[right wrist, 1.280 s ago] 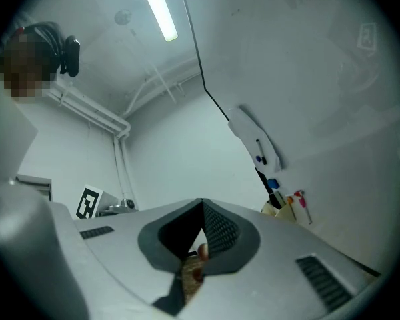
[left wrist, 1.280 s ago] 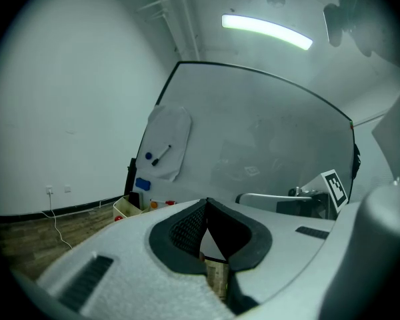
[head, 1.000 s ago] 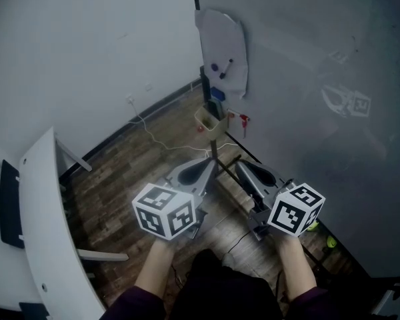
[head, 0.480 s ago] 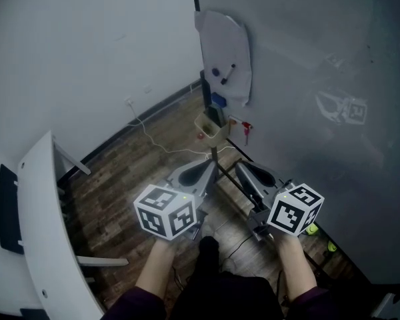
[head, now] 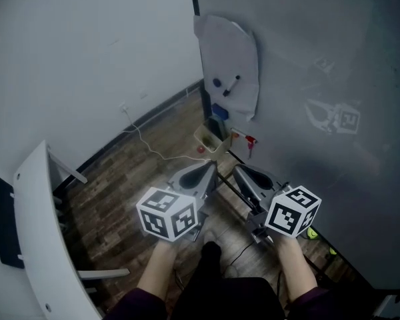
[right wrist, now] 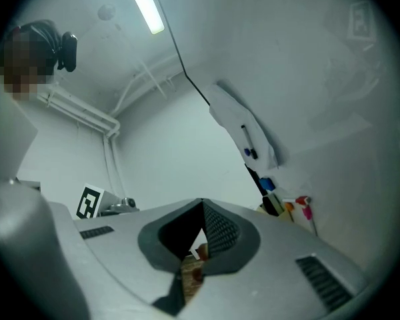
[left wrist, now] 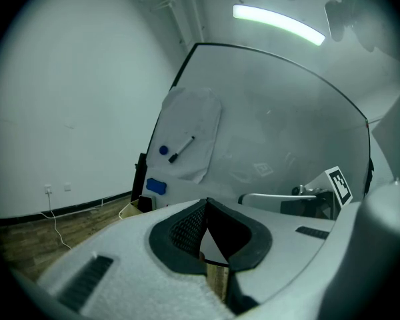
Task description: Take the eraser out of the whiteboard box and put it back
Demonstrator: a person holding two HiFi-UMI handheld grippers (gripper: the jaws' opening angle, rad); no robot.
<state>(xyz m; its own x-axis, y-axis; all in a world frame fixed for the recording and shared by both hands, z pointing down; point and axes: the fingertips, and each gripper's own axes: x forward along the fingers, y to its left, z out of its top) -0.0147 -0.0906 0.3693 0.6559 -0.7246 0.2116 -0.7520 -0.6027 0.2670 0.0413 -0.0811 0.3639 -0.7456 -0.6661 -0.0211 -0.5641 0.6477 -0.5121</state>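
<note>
A small beige box hangs at the whiteboard's lower left corner, ahead of both grippers. A dark flat object stands in the box; I cannot tell whether it is the eraser. A blue block sits on the board just above it, and shows as well in the left gripper view and the right gripper view. My left gripper and right gripper are side by side, short of the box, both shut and empty. The tips meet in each gripper's own view.
The whiteboard fills the right side, with a paper sheet holding a black marker and a blue magnet. Red and pink markers hang beside the box. A white cable runs over the wooden floor. A white curved table is at left.
Both grippers have moved forward together toward the whiteboard's corner. The box, paper sheet and markers now appear nearer and larger. Both stay shut.
</note>
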